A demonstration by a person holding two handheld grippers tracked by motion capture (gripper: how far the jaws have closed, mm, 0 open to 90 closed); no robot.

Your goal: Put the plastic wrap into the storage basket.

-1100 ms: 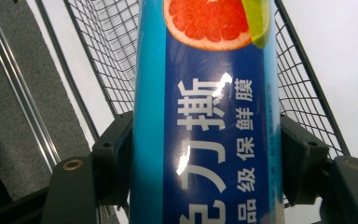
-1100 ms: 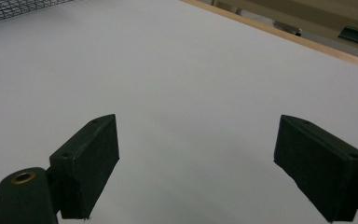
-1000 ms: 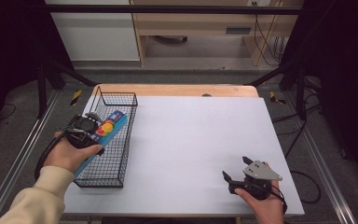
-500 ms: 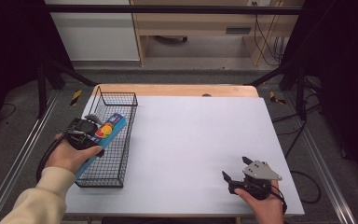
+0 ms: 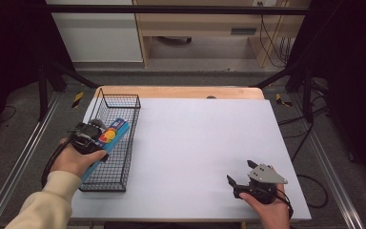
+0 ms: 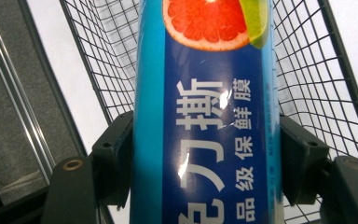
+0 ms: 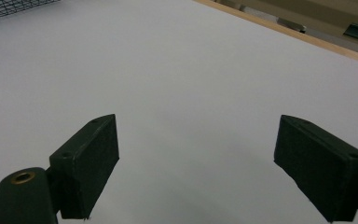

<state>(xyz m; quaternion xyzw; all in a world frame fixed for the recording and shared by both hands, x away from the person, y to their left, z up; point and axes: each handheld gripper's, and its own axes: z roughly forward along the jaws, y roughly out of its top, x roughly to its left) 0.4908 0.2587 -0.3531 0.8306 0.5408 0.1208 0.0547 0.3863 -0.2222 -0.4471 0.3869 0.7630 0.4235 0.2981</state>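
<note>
My left tongs [image 5: 106, 137] are clenched on a long blue cardboard box [image 6: 205, 116] printed with a grapefruit slice, both jaws pressed flat against its sides. The box lies tilted over the black wire basket [image 5: 124, 102] at the left edge of the white bench [image 5: 195, 143]. My right tongs [image 5: 240, 172] rest released near the bench's front right corner, jaws wide apart.
</note>
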